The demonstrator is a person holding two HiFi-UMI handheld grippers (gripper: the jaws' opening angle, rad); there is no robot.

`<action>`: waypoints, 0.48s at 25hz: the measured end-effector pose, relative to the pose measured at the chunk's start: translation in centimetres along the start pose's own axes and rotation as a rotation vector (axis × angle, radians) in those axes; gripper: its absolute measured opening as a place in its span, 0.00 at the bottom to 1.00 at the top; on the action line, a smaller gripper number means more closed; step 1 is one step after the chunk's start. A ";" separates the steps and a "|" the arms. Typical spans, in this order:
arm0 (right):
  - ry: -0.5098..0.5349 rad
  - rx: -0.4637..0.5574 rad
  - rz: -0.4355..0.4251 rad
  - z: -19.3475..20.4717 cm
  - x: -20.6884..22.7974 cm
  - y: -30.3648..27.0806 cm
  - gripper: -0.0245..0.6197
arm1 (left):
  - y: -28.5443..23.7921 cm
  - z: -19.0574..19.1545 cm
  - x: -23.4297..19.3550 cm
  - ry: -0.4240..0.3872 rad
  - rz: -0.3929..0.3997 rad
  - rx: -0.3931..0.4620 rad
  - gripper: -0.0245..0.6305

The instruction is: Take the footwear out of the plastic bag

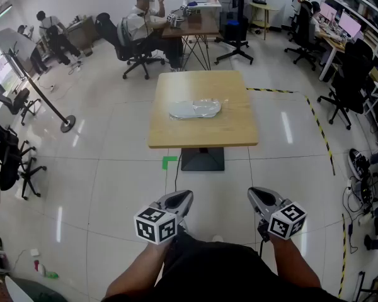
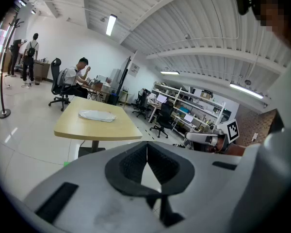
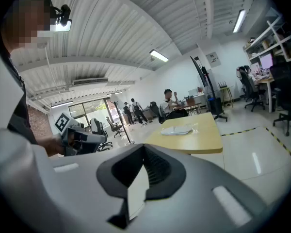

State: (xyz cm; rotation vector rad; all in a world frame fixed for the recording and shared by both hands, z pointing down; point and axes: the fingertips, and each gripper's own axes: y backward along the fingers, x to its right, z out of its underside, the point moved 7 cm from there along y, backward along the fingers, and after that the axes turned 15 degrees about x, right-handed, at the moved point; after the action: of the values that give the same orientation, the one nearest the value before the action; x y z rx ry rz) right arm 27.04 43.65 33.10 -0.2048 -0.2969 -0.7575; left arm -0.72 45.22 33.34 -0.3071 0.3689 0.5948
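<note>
**Wood-topped table carrying the bagged footwear, both grippers closed well short of it**

Both grippers are hovering low and close to the person, pointing slightly downward toward the table [image 1: 205,131]. The left gripper [image 1: 185,198] is showing its fingers pressed together with nothing caught between them. The right gripper [image 1: 254,194] is showing the same: its dark ribbed pads [image 3: 157,166] are meeting along a thin line, with only pale floor [image 1: 113,168] visible under them.

The plastic bag [image 1: 209,107] is lying flat on the tabletop, straight ahead of the fingertips and well apart from them, roughly midway between the two grippers' lines. The footwear [image 1: 188,111] is showing through the clear film as a pale, flat shape, wholly inside the bag.

Under the table, a dark pedestal base [image 1: 203,159] is standing between the fingertips and the bag. A green mark [image 1: 169,162] is lying on the floor just beside that base, ahead of the left fingers. Far beyond the bag, a person [image 1: 142,21] is sitting at a desk [image 1: 189,27]
</note>
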 end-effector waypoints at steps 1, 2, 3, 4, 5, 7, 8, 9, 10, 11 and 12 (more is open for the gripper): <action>-0.003 0.002 0.002 -0.1 0.2 0.1 0.04 | -0.1 0.0 0.0 0.001 -0.001 0.000 0.05; -0.006 0.005 0.005 -0.1 0.4 0.1 0.04 | -0.2 0.0 0.0 0.002 -0.002 0.000 0.05; -0.011 0.008 0.009 -0.1 0.5 0.1 0.04 | -0.3 0.0 0.0 0.002 -0.004 0.000 0.05; -0.016 0.011 0.012 0.0 0.7 0.2 0.04 | -0.4 0.0 0.0 0.003 -0.005 0.000 0.05; -0.016 0.010 0.015 0.0 0.8 0.2 0.04 | -0.5 0.0 0.0 0.003 -0.006 0.001 0.05; -0.013 0.005 0.015 0.2 0.9 0.3 0.04 | -0.6 0.3 0.0 0.005 -0.006 0.000 0.05; -0.014 0.004 0.015 0.4 0.8 0.4 0.04 | -0.6 0.4 0.0 0.005 -0.006 -0.001 0.05; -0.016 0.005 0.014 0.4 0.8 0.4 0.04 | -0.6 0.4 0.0 0.006 -0.006 -0.002 0.05; -0.022 0.009 0.014 0.5 0.8 0.5 0.04 | -0.7 0.5 0.1 0.005 -0.005 -0.003 0.05; -0.032 0.014 0.015 0.5 0.8 0.6 0.04 | -0.8 0.5 0.2 0.005 -0.005 -0.005 0.05; -0.039 0.016 0.015 0.6 0.9 0.8 0.04 | -1.0 0.6 0.4 0.005 -0.006 -0.006 0.05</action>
State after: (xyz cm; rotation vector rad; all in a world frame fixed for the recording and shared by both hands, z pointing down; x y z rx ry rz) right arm 28.10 43.82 33.89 -0.2063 -0.3380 -0.7363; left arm 0.30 44.85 33.89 -0.3157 0.3710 0.5895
